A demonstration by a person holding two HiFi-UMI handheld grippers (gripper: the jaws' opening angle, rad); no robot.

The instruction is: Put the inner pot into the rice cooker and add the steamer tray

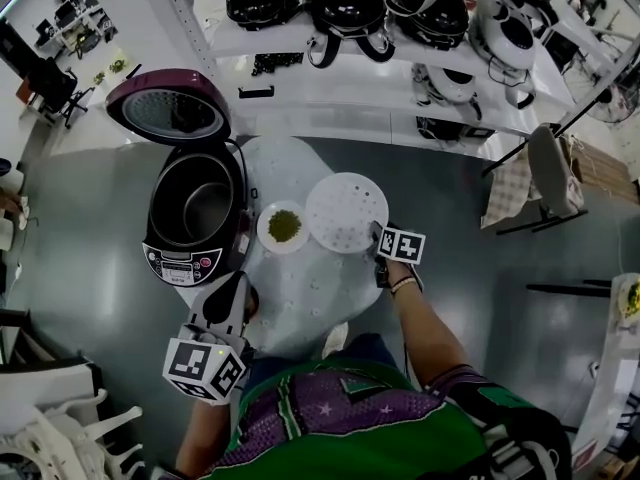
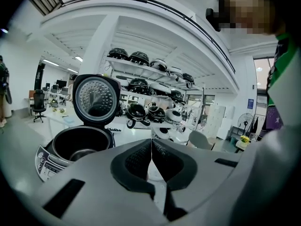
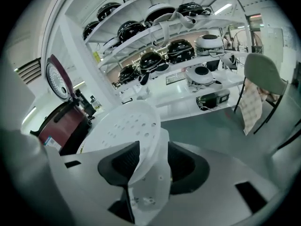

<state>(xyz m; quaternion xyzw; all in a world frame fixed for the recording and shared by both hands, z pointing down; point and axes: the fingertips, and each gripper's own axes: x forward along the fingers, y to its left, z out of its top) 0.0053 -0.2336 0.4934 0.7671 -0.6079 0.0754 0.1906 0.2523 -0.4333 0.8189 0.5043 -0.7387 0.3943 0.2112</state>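
Note:
The open rice cooker (image 1: 188, 260) stands at the left of the round white table (image 1: 300, 293), its purple lid (image 1: 168, 108) raised. The dark inner pot (image 1: 195, 206) sits inside it, and shows in the left gripper view as the inner pot (image 2: 77, 147) too. The white perforated steamer tray (image 1: 345, 211) lies on the table to the right. My right gripper (image 1: 381, 238) is at the tray's near right edge; in the right gripper view the steamer tray (image 3: 124, 126) has its rim between the pads of the right gripper (image 3: 150, 166). My left gripper (image 1: 228, 290), near the cooker's front, is shut and empty.
A small white bowl (image 1: 284, 227) of green grains sits between cooker and tray. Shelves (image 1: 350, 38) with several black and white cookers stand behind the table. A chair (image 1: 545, 173) with a cloth is at the right, white chairs (image 1: 50, 438) at the lower left.

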